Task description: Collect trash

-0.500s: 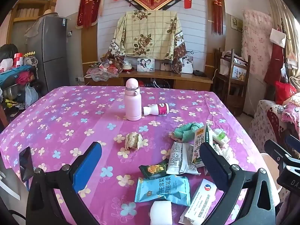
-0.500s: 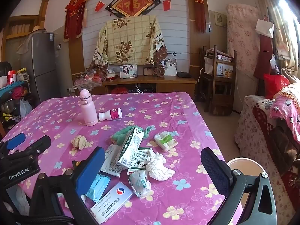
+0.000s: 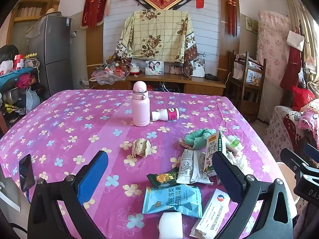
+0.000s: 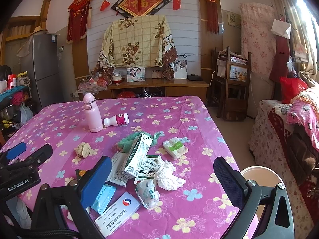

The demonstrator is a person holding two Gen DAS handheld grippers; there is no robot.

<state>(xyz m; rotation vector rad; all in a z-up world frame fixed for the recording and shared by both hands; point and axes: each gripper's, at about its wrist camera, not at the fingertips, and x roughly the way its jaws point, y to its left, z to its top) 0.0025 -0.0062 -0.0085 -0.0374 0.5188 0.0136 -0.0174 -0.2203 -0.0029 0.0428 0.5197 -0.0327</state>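
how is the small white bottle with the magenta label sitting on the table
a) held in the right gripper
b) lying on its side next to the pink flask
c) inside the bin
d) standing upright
b: the small white bottle lies on its side on the tablecloth, right beside the upright pink flask.

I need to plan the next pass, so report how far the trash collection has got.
Done: nothing visibly; no trash shows in the bin from this angle.
In hand: nothing. The left hand-held gripper and right hand-held gripper are both open and empty above the pile.
Left: blue wrapper, milk carton, tissue, pill box, paper ball and other wrappers still lie on the table.
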